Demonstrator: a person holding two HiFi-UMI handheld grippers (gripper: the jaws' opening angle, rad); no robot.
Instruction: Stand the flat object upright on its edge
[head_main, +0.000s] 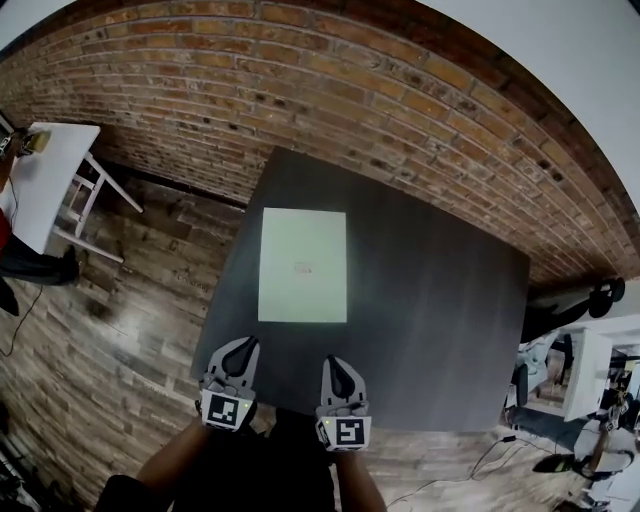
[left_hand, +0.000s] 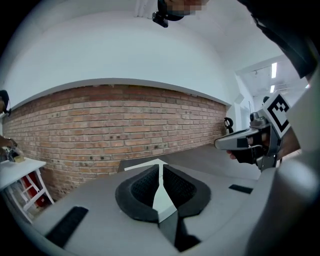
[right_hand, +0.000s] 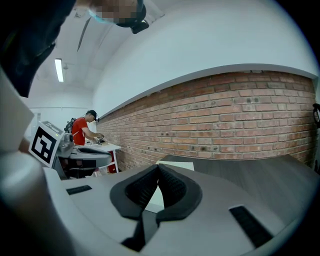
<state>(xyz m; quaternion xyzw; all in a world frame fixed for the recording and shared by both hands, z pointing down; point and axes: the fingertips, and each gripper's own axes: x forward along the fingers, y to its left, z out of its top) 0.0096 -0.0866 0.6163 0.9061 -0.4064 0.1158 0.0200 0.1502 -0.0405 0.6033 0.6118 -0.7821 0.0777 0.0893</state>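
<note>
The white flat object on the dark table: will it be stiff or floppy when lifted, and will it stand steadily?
The white flat object lies flush on the table, showing no visible thickness: probably thin, light, perhaps floppy. On so narrow an edge it would likely tip.

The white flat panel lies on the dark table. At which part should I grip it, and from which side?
Probably the near edge, approached from the person's side. The white panel lies flat on the table, so only its thin edges offer a pinch, and the near one faces the left gripper and the right gripper. Both are shut and must open first.
</note>
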